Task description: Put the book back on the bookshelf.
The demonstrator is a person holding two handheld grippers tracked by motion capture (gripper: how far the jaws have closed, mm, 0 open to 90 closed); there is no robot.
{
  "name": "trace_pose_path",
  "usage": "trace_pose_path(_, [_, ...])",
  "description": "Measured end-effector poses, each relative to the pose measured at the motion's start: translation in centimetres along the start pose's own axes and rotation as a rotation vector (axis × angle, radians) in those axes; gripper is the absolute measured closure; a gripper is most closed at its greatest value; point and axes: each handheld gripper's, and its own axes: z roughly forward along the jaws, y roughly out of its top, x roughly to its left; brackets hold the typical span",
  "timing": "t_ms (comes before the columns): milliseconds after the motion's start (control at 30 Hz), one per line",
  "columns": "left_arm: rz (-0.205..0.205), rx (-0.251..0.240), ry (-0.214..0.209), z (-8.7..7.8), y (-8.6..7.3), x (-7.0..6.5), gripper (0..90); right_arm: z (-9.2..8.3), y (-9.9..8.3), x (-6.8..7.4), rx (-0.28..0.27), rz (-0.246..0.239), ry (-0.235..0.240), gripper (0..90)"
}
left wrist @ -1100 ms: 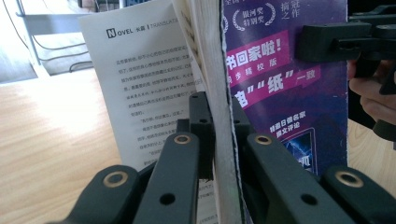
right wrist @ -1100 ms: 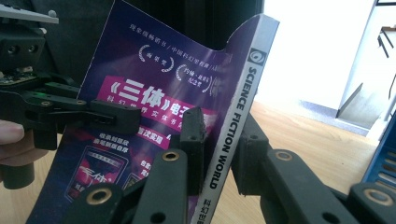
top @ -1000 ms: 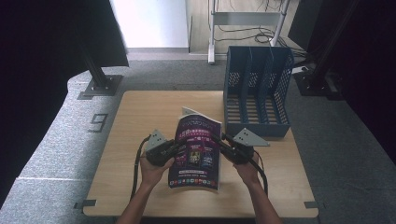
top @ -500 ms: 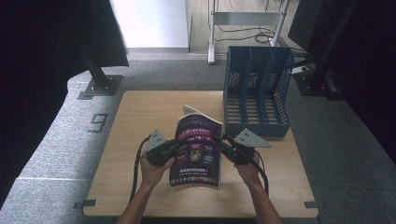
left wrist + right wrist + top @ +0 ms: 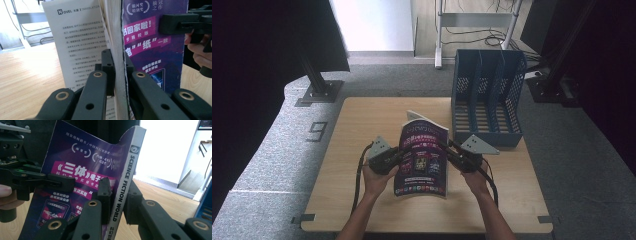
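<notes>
A purple-covered magazine (image 5: 422,157) is held up off the wooden table (image 5: 362,120), tilted toward the person. My left gripper (image 5: 398,159) is shut on its open page edge (image 5: 119,62), with a loose white text page (image 5: 80,37) fanned out beside it. My right gripper (image 5: 451,152) is shut on the white spine (image 5: 125,190), which reads "SCIENCE FICTION WORLD". In the right gripper view the left gripper (image 5: 50,181) shows across the purple cover (image 5: 75,170). In the left gripper view the right gripper (image 5: 185,22) shows clamped on the far edge.
A blue multi-slot file holder (image 5: 486,95) stands at the table's back right, close behind the right hand. A dark stand base (image 5: 319,90) sits on the grey floor at the back left. A metal rack (image 5: 477,20) stands farther behind.
</notes>
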Motion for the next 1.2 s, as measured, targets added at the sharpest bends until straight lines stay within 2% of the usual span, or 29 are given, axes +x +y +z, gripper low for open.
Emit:
trace_pose_path(267, [-0.018,-0.011,0.009,1.2,0.8,1.8,86.2,1.6,0.7,-0.6,-0.003,-0.021,-0.031,76.9])
trace_pose_path(400, [-0.011,-0.005,0.011,1.0,0.7,1.7,86.1,1.9,0.6,-0.5,-0.014,-0.029,-0.028,77.2])
trace_pose_path(600, [-0.006,-0.01,0.005,0.3,0.0,1.2,85.1,1.1,-0.1,-0.1,-0.031,-0.026,-0.019,78.2])
trace_pose_path(733, [-0.003,-0.018,-0.001,-0.3,-0.2,1.1,80.8,0.4,-0.2,0.3,-0.045,-0.034,0.001,78.6])
trace_pose_path(1133, [0.009,-0.018,0.028,-0.6,-0.3,1.2,63.9,-1.0,-0.6,1.2,-0.08,-0.043,0.05,79.9])
trace_pose_path(1200, [0.012,-0.009,0.041,-0.4,-0.2,1.2,55.4,-1.3,-0.7,1.3,-0.087,-0.051,0.06,80.0])
